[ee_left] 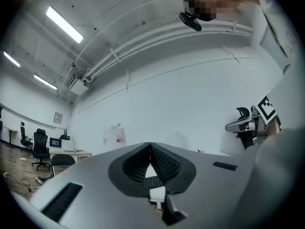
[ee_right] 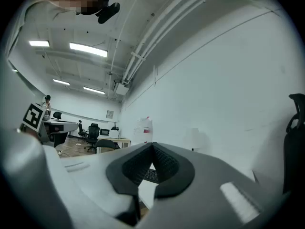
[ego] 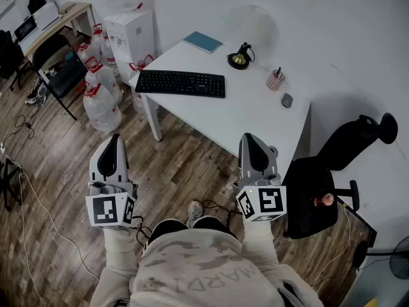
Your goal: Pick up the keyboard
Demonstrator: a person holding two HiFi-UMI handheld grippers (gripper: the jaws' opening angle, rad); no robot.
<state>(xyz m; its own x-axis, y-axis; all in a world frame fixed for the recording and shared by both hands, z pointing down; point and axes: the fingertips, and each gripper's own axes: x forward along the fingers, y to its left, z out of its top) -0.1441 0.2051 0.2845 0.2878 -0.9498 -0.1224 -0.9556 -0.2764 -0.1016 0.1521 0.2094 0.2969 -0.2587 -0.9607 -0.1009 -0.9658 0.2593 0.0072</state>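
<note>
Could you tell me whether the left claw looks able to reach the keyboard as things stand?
Probably yes, after a step forward: the left claw is shut and held over the floor, short of the table, and nothing stands between it and the keyboard near the table's edge.

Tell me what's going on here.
A person stands short of the white table, holding a gripper in each hand. The left gripper and right gripper both have their jaws shut on nothing. The black keyboard lies untouched on the table, neither gripper near it yet.
</note>
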